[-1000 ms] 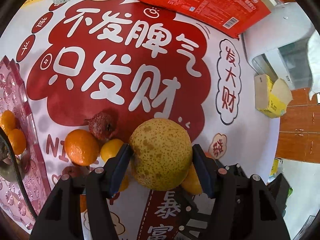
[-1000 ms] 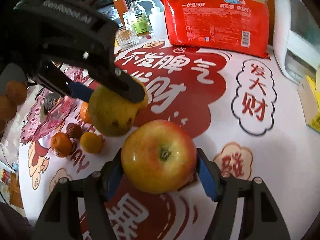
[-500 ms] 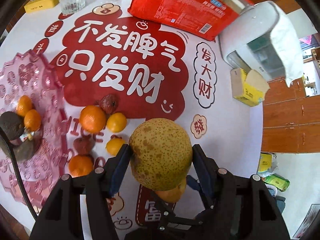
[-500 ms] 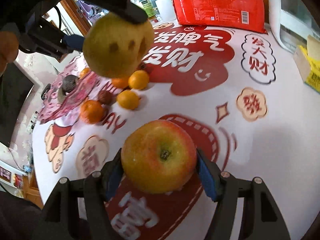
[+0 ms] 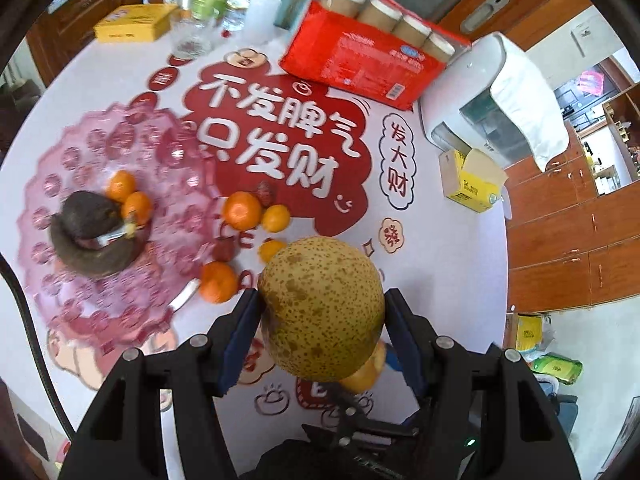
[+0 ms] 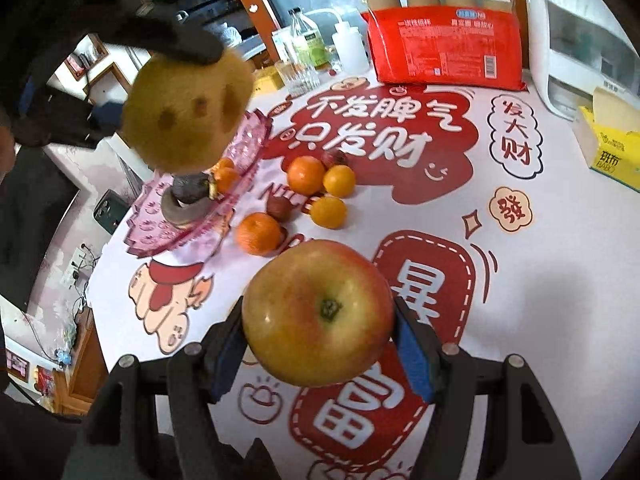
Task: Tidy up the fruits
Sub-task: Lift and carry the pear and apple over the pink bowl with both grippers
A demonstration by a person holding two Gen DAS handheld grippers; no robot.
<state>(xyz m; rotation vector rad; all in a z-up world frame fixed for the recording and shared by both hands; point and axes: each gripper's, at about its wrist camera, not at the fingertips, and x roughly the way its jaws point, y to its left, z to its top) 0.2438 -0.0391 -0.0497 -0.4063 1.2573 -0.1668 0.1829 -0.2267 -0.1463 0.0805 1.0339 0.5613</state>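
Two claws each grip fruit: the left claw (image 5: 320, 314) clamps a speckled pear (image 5: 321, 309), the right claw (image 6: 318, 326) an apple (image 6: 318, 312); pink tray (image 5: 80, 304) sits left of frame.

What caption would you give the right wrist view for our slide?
Right tongs grip an apple above the table, while the left tongs carry a speckled pear over the pink fruit tray.

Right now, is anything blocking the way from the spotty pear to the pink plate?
Nothing visible does. The left gripper holds the pear up in the air, and the pink plate lies open to its left. The loose oranges sit on the table beside the plate, below that path.
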